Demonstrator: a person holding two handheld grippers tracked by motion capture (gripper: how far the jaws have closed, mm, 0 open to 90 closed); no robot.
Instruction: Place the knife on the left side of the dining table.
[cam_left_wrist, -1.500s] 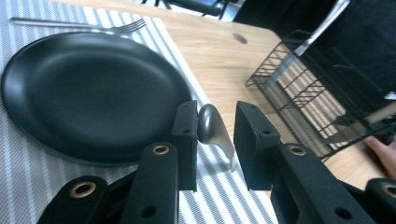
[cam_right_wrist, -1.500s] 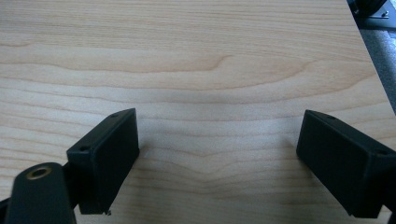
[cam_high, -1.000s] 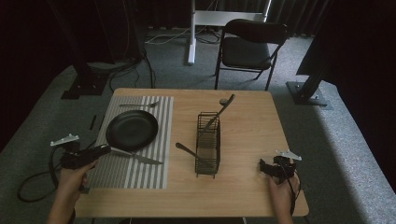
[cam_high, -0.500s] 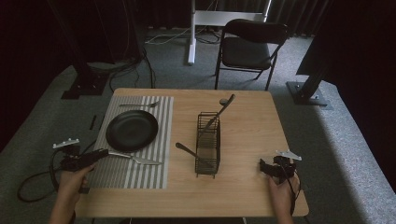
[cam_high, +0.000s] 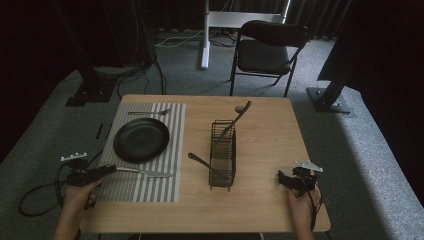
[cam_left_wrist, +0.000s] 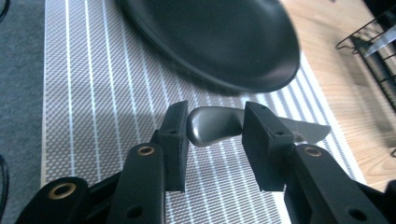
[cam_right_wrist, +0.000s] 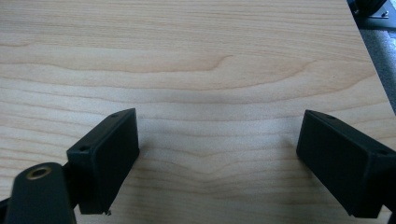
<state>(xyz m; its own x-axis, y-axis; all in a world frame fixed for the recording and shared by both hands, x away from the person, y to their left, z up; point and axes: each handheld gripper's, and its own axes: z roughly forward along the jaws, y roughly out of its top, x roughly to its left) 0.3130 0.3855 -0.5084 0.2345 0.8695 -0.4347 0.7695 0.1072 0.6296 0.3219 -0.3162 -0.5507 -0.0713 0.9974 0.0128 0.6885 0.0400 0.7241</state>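
The left tongs (cam_left_wrist: 212, 140) stand low over the striped placemat (cam_left_wrist: 93, 93), jaws just opening, with the knife's (cam_left_wrist: 219, 128) handle end between them, a clear gap on one side and the far pad hard to judge. The knife lies flat on the mat just beside the black plate (cam_left_wrist: 210, 42). To finish well, I judge the release should complete before lifting straight back, so the handle is not dragged. The right tongs (cam_right_wrist: 217, 140) rest wide and empty on the bare counter (cam_right_wrist: 210, 56). Farther off stands the wire caddy (cam_high: 222, 155).
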